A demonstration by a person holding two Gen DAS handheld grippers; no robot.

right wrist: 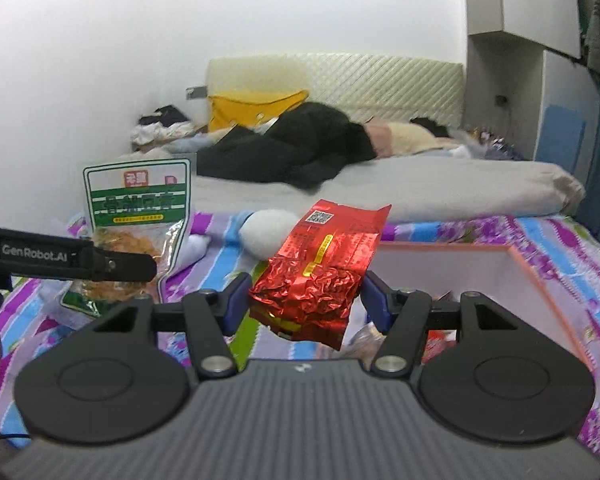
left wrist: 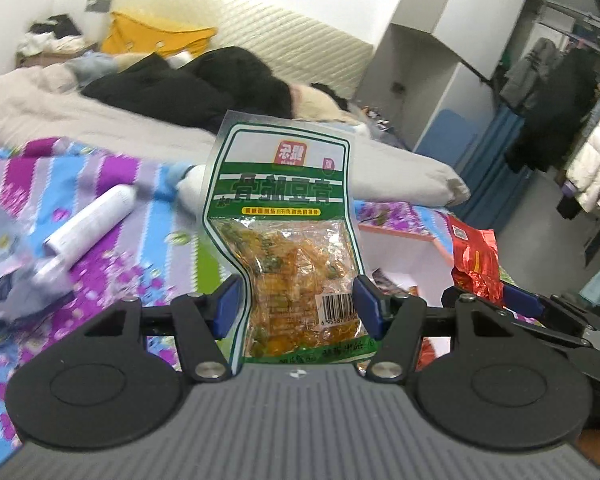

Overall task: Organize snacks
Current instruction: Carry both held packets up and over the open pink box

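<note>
A: Left tongs [left wrist: 296,304] are pinching the green snack pouch [left wrist: 284,216] upright above the bed; right tongs [right wrist: 304,300] are gripping the red foil packet [right wrist: 320,268] by its sides.

B: Box?

A: Pink box [right wrist: 540,276] is sitting open on the floral sheet [right wrist: 500,228], right of the packet, holding a few wrappers, contents blurred. White tube [left wrist: 88,220] is lying left of the pouch.

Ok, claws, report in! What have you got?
Left claw shut on green snack bag. Right claw shut on red foil packet. Pink box nearby, way clear.
</note>
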